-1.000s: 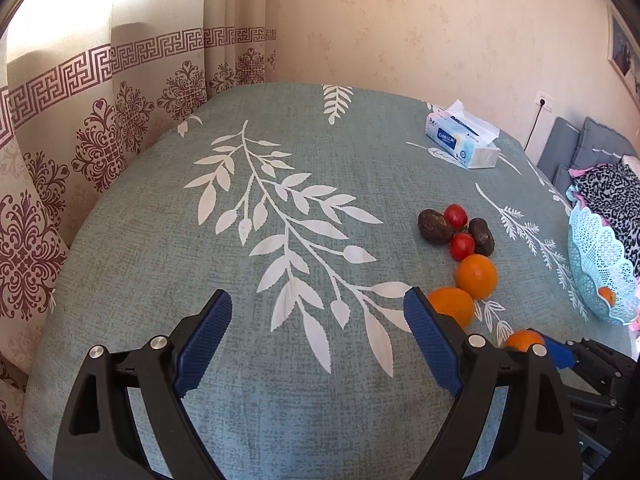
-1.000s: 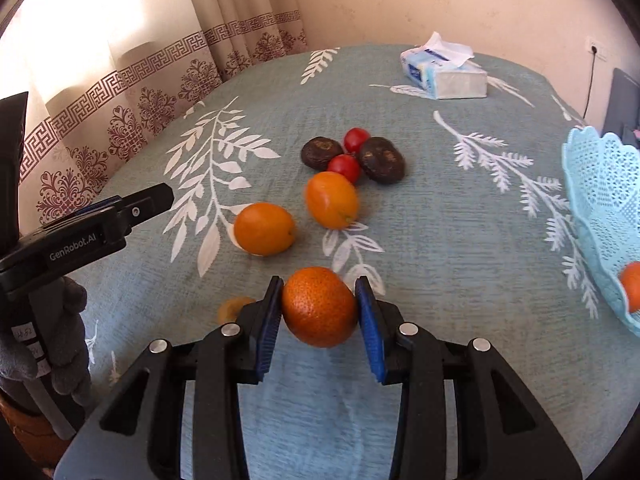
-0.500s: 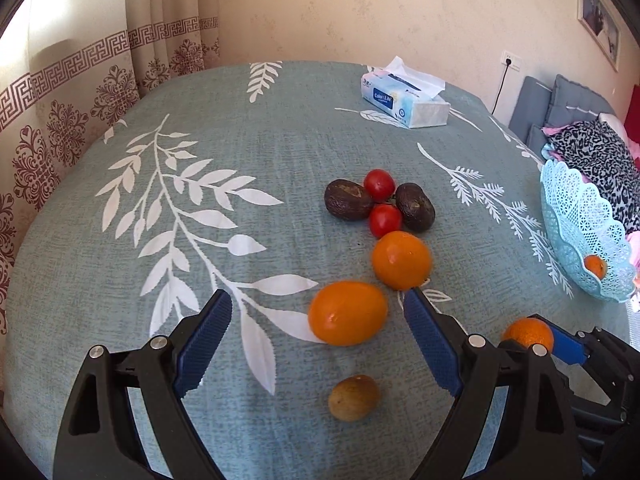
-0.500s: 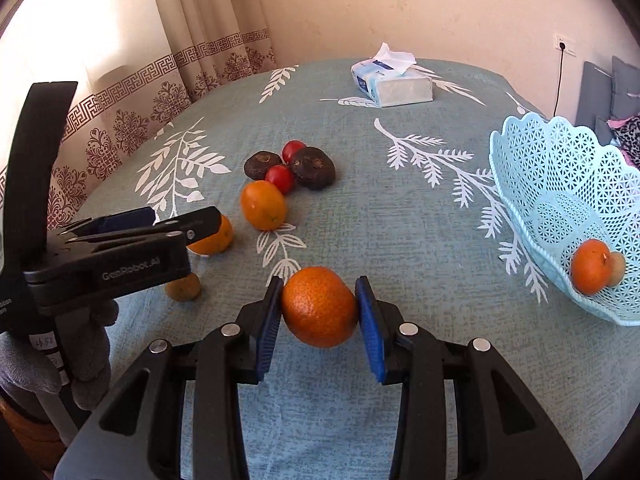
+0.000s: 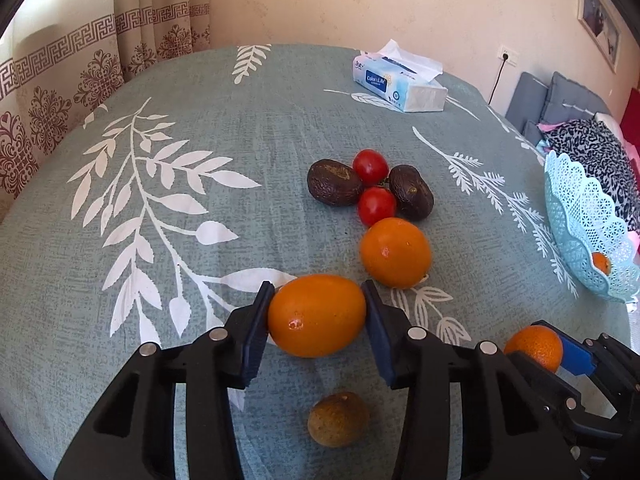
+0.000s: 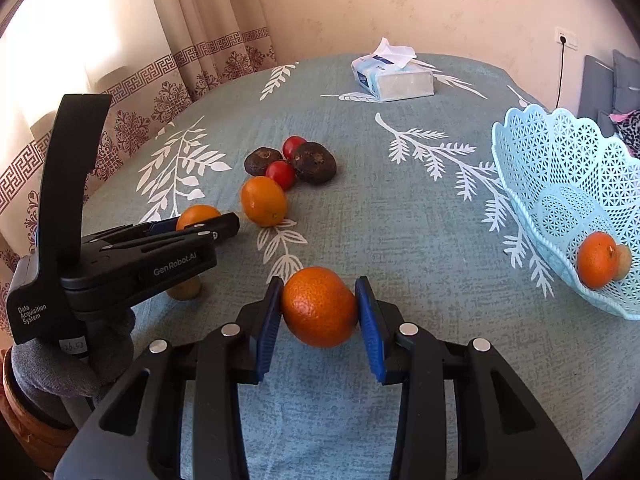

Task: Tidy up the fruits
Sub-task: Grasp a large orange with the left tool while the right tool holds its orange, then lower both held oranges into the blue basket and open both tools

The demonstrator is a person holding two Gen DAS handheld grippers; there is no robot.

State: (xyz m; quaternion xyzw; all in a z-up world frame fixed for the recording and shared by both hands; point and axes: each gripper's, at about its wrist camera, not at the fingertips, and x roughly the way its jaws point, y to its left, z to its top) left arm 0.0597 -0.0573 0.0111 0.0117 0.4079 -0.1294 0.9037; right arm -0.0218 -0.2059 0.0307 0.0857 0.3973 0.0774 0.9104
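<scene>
Left wrist view: my left hand-held gripper (image 5: 316, 316) had just closed on an orange (image 5: 316, 315) lying on the worktop (image 5: 240, 160); the right hand-held gripper (image 6: 318, 307) clamped a mandarin (image 6: 319, 306). Next, I judged, both needed carrying to the basket (image 6: 560, 168).

- A table under a grey-green cloth (image 5: 248, 128) printed with white leaf sprays fills most of both views.
- Behind it stands a cream plastered wall (image 5: 360, 4), faintly mottled.
- On the left hangs a beige curtain (image 6: 200, 36) with a maroon key-pattern band and flower medallions; bright daylight glows through it.
- A white socket (image 6: 566, 38) sits on the wall at right, with a dark cord hanging from it.
- A framed picture (image 5: 599, 20) hangs high on the right.
- Grey cushions (image 5: 560, 98) lie beyond the table's right edge, with a black-and-white patterned fabric (image 5: 592, 152) beside them.
- A tissue pack (image 5: 400, 80) rests on the far side of the cloth.
</scene>
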